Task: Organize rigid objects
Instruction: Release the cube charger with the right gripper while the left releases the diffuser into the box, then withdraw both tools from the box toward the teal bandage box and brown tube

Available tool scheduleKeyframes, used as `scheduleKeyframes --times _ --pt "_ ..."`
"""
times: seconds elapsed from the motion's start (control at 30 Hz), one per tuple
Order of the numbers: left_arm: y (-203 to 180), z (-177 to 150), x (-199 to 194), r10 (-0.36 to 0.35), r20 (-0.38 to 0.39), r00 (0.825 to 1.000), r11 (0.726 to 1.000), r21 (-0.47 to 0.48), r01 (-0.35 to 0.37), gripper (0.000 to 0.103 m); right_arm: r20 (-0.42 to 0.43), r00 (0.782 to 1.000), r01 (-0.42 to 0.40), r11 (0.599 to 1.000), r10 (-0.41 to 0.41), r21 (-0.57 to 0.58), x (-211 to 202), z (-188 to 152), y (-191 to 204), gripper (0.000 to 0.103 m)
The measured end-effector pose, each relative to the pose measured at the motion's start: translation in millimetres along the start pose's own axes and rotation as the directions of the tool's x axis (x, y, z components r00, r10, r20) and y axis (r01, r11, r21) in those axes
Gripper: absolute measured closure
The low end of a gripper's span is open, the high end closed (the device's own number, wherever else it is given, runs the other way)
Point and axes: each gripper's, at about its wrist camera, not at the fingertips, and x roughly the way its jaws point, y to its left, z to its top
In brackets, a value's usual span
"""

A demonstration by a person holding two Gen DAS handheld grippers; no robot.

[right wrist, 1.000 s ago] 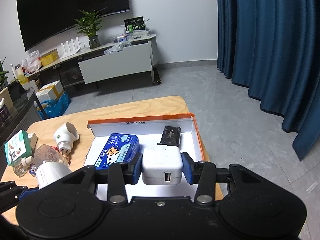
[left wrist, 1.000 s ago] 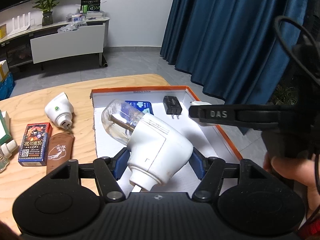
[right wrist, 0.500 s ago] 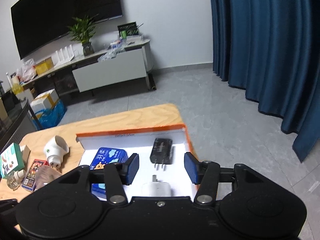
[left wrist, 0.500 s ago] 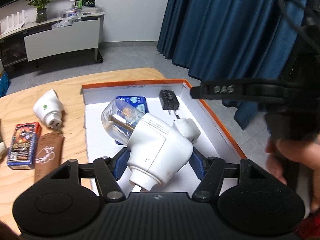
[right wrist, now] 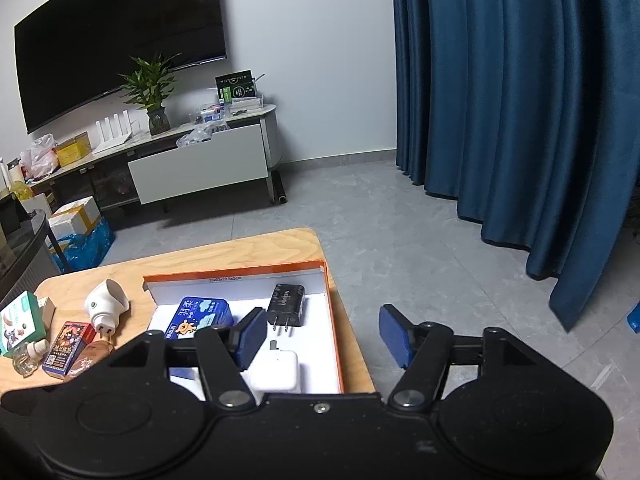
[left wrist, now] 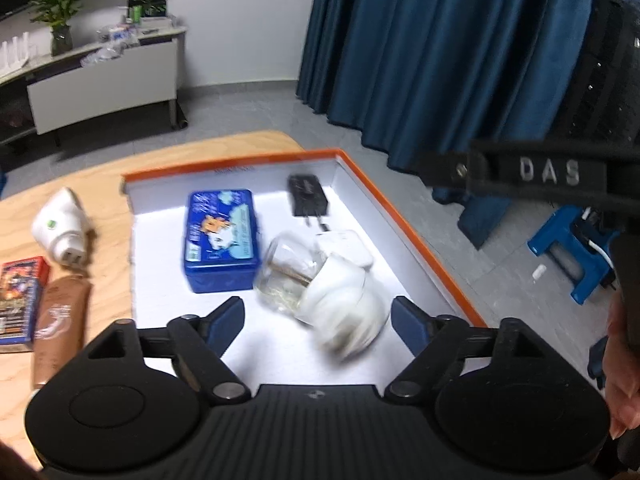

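Note:
An orange-rimmed white box (left wrist: 404, 224) lies on the wooden table. In it are a blue tin (left wrist: 219, 238), a black charger (left wrist: 308, 195), a white adapter (left wrist: 347, 246) and a white plug-in vaporizer with a clear bottle (left wrist: 324, 292), blurred, between my left gripper's jaws. My left gripper (left wrist: 318, 318) is open above the box's near part. My right gripper (right wrist: 324, 330) is open and empty, raised over the box's right edge (right wrist: 334, 332); the white adapter (right wrist: 276, 370), black charger (right wrist: 286, 304) and blue tin (right wrist: 204, 314) show below it.
Left of the box lie a second white plug-in vaporizer (left wrist: 60, 226), a red card box (left wrist: 18, 296) and a brown tube (left wrist: 58, 324). A green-white carton (right wrist: 18, 322) and small bottle (right wrist: 28, 356) sit farther left. The table edge runs just right of the box.
My left gripper opened and let go of the white vaporizer, which dropped into the box. My right gripper, which released the white adapter earlier, rose and opened wider.

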Motion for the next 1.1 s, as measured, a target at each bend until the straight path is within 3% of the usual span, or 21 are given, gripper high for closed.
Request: scheduleKeyframes --times 0.13,0.47,0.73,0.93,1.1 --pt "16.6 -1.8 -24.5 0.031 0.034 0.999 0.999 -0.041 -0.030 0.016 -0.015 0.999 -0.030 0.999 0.030 0.014 -3.5 -3.6 8.5 0.024" --pt "72.1 -21.1 -79.2 0.168 0.070 0.983 0.980 -0.120 -0.158 0.013 -0.070 0.988 -0.140 0.988 0.135 -0.069 -7.2 -22.2 76.3 0.018" --pt "132.6 -46.8 -114.5 0.285 0.063 0.957 0.936 -0.236 -0.263 0.012 -0.126 0.967 -0.238 0.962 0.222 -0.134 -9.6 -39.3 131.4 0.017" --pt "167.7 -65.0 -131.0 0.326 0.037 0.945 0.899 -0.320 -0.298 0.012 -0.175 0.953 -0.279 0.944 0.249 -0.175 -6.1 -52.1 162.4 0.017" --pt "185.8 -74.0 -136.1 0.348 0.034 0.937 0.885 -0.342 -0.316 0.010 -0.197 0.946 -0.294 0.936 0.256 -0.196 -5.0 -59.4 176.3 0.017"
